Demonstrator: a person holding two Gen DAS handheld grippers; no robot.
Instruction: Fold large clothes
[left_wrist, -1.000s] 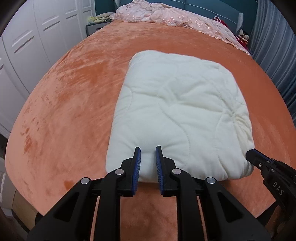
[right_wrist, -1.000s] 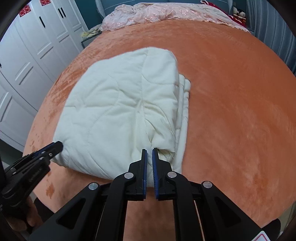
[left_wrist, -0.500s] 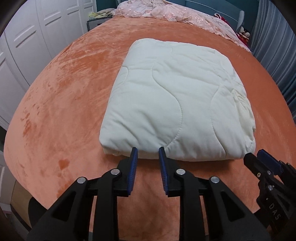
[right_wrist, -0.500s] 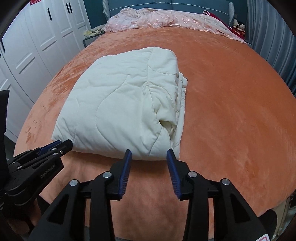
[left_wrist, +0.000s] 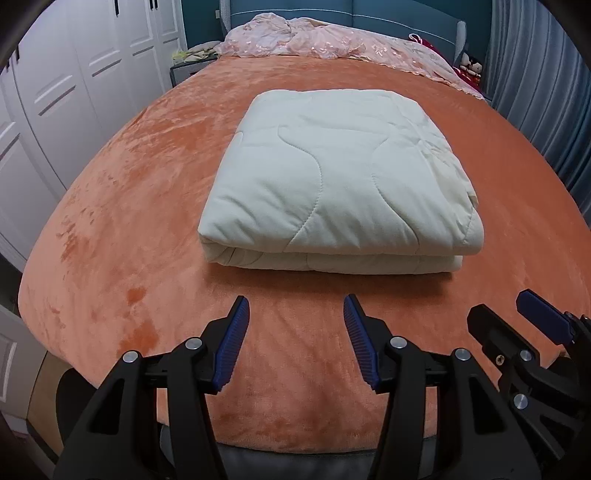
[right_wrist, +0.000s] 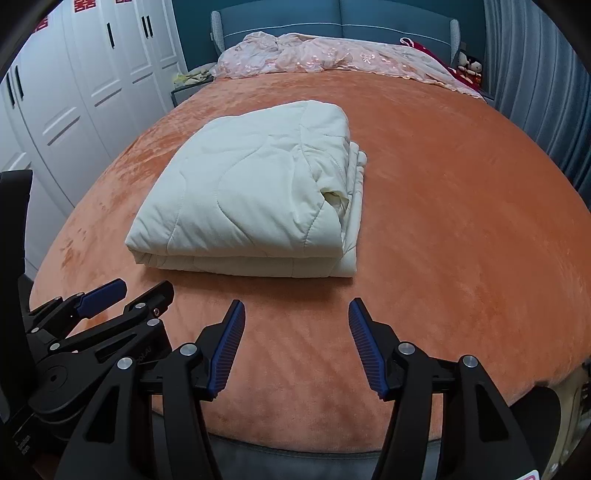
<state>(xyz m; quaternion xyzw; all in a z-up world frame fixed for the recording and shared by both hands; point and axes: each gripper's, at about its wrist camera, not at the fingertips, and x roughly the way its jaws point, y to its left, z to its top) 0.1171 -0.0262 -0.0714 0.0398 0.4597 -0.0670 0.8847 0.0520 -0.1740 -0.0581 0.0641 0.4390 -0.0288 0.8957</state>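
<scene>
A cream quilted garment (left_wrist: 340, 177) lies folded into a thick rectangle on the orange bed cover (left_wrist: 122, 229). It also shows in the right wrist view (right_wrist: 251, 192), with layered edges on its right side. My left gripper (left_wrist: 295, 314) is open and empty, held back from the bundle's near edge. My right gripper (right_wrist: 295, 314) is open and empty, also short of the near edge. Each gripper shows in the other's view: the right gripper (left_wrist: 517, 317) at lower right, the left gripper (right_wrist: 122, 295) at lower left.
A pink lace bedspread (left_wrist: 332, 40) is bunched at the head of the bed against the blue headboard (right_wrist: 332, 22). White wardrobe doors (left_wrist: 55, 92) stand to the left, grey curtains (left_wrist: 546, 92) to the right. A nightstand (right_wrist: 188, 86) sits at far left.
Both grippers let go of the bundle's near edge, opened wide and drew back toward the foot of the bed. The folded garment stays flat on the cover.
</scene>
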